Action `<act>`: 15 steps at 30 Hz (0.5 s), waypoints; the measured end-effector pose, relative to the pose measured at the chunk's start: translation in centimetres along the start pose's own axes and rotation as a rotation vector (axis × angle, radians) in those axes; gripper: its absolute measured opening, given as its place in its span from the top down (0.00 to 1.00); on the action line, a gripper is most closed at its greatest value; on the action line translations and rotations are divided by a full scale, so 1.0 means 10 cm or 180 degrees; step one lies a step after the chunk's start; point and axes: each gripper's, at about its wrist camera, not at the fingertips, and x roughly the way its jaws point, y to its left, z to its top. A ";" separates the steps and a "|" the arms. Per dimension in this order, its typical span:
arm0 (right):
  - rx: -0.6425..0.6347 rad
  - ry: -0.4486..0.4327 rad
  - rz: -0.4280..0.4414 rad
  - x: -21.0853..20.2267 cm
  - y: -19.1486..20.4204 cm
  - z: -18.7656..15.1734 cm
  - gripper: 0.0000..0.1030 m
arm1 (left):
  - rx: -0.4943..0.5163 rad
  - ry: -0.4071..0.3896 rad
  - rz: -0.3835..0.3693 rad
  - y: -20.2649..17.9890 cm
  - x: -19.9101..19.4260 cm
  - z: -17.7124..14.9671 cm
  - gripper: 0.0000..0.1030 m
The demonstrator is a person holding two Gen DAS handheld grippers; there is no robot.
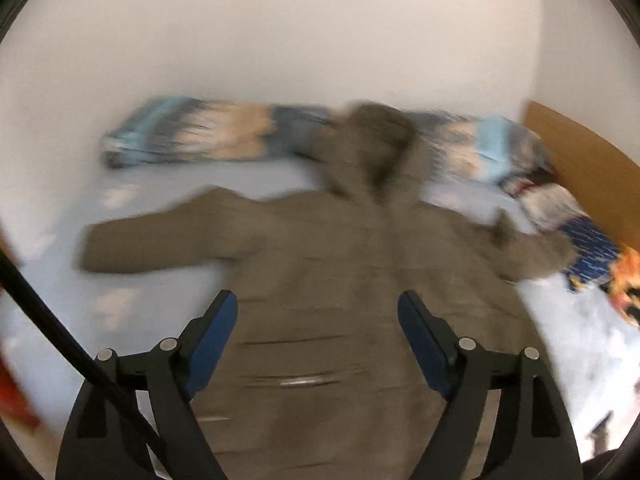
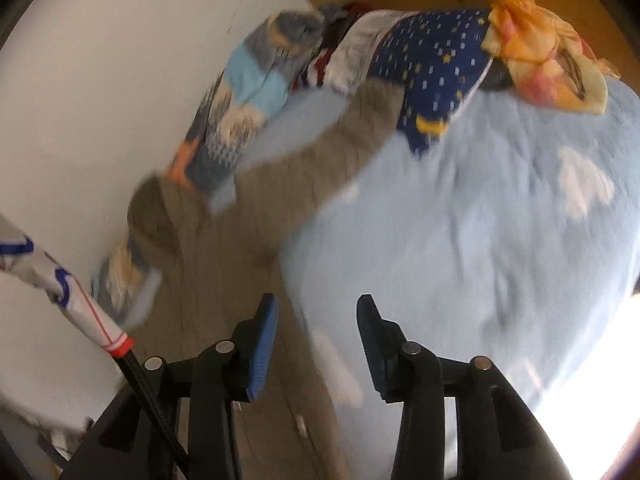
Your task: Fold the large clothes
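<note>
Here the left gripper (image 1: 318, 312) hangs with jaws spread wide and empty above the brown hooded coat (image 1: 360, 280), which lies spread flat on the light blue bed (image 2: 500, 220), sleeves out. The right gripper (image 2: 318, 320) is parted too, holding nothing. Spreading looks finished; folding next calls for catching a sleeve or side edge.

The left tool (image 1: 318, 308) is held angled downward with its jaws spread wide and nothing gripped between them. The right tool (image 2: 318, 316) is likewise tilted down, its jaws parted and empty.
</note>
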 end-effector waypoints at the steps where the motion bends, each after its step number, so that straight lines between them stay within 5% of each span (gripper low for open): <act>1: 0.0030 -0.0037 0.0034 0.05 -0.05 0.16 0.54 | 0.0038 0.0095 -0.0104 -0.11 0.12 0.02 0.21; 6: -0.0011 -0.0193 -0.0211 0.52 -0.15 0.83 0.54 | 0.0191 0.0377 -0.0448 -0.58 0.73 -0.05 0.21; 15: 0.0094 -0.0339 -0.0497 1.51 -0.62 1.76 0.57 | 0.0286 0.0424 0.0038 -0.48 1.24 -0.15 0.21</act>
